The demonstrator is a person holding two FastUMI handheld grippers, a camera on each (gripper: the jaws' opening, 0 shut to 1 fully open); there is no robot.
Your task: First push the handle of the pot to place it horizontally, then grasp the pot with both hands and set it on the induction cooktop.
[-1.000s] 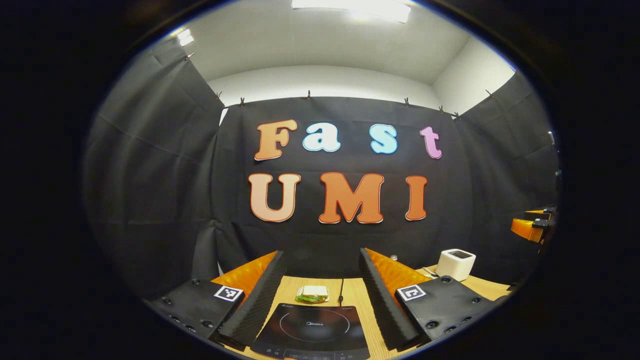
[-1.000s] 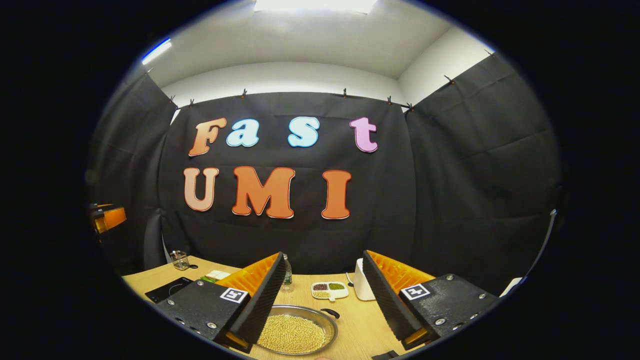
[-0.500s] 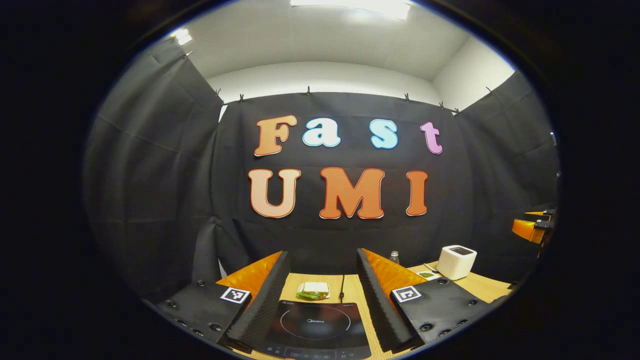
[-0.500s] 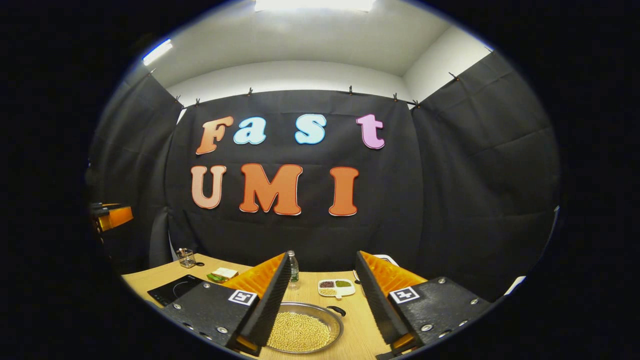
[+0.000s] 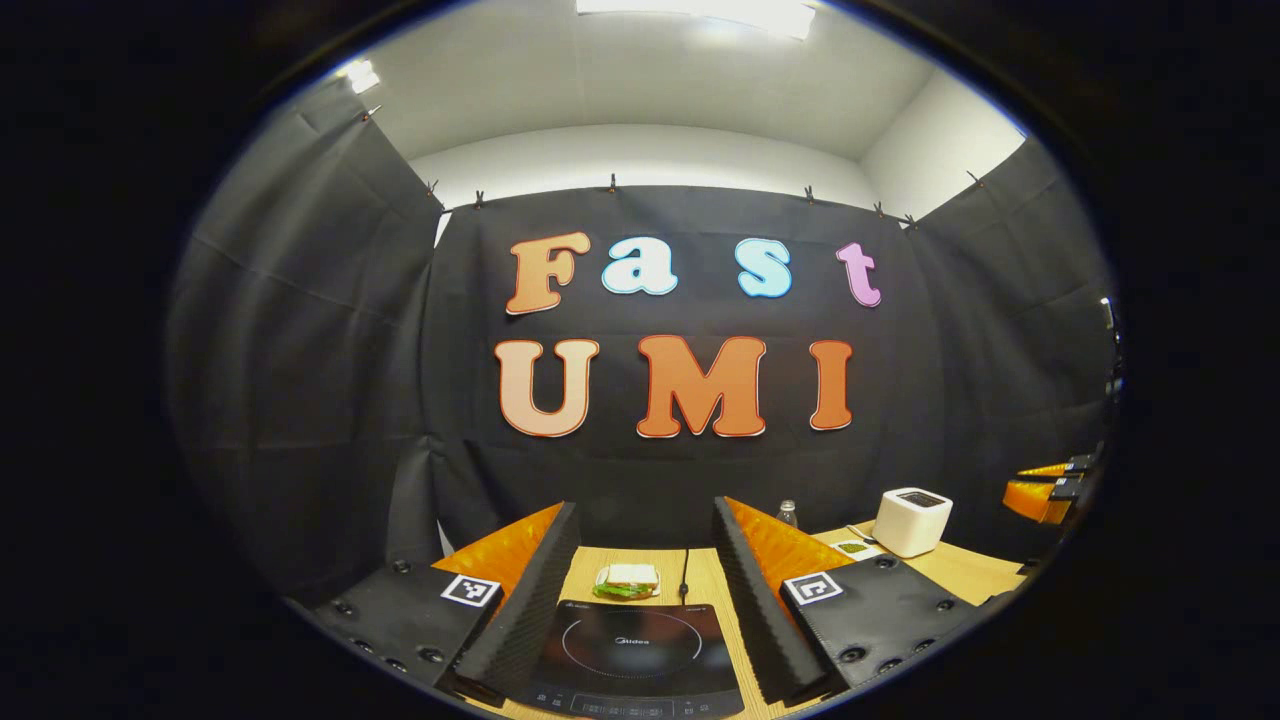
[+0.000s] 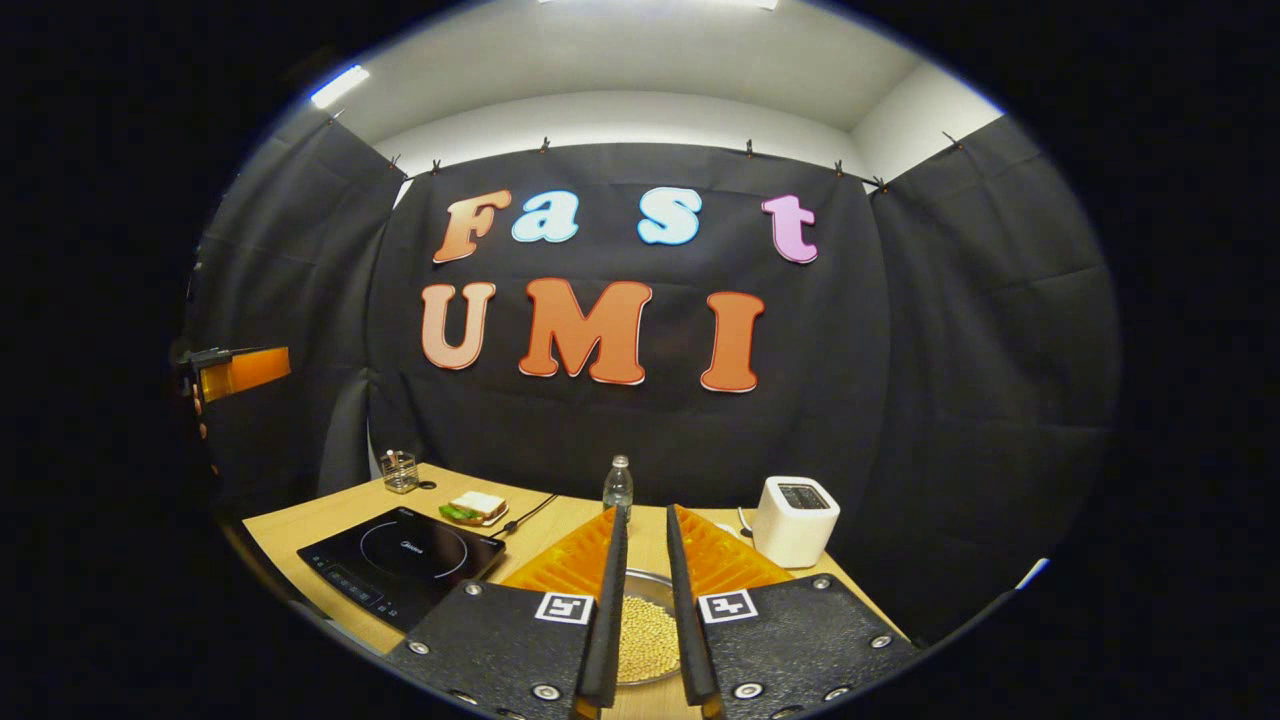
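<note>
The metal pot [image 6: 646, 579], filled with yellow beans [image 6: 646, 636], sits on the wooden table low in the right gripper view. It shows through the slit between my right gripper's fingers, and its handle is hidden behind them. My right gripper [image 6: 646, 512] hangs above the pot with its jaws drawn almost together and nothing between them. The black induction cooktop [image 6: 400, 562] lies to the pot's left. In the left gripper view my left gripper [image 5: 643, 505] is open above the cooktop [image 5: 630, 650], holding nothing. The right gripper [image 5: 1045, 490] appears at the far right there.
A sandwich [image 5: 625, 582] lies behind the cooktop, whose cord [image 5: 685, 575] runs back. A water bottle [image 6: 618, 486], a white box appliance [image 6: 795, 520] and a glass [image 6: 398, 471] stand near the table's back edge. The left gripper [image 6: 238, 371] hovers at far left.
My right gripper's jaws have closed from wide apart to a narrow slit, and its view has swung so more of the table and cooktop shows. The left gripper has barely moved.
</note>
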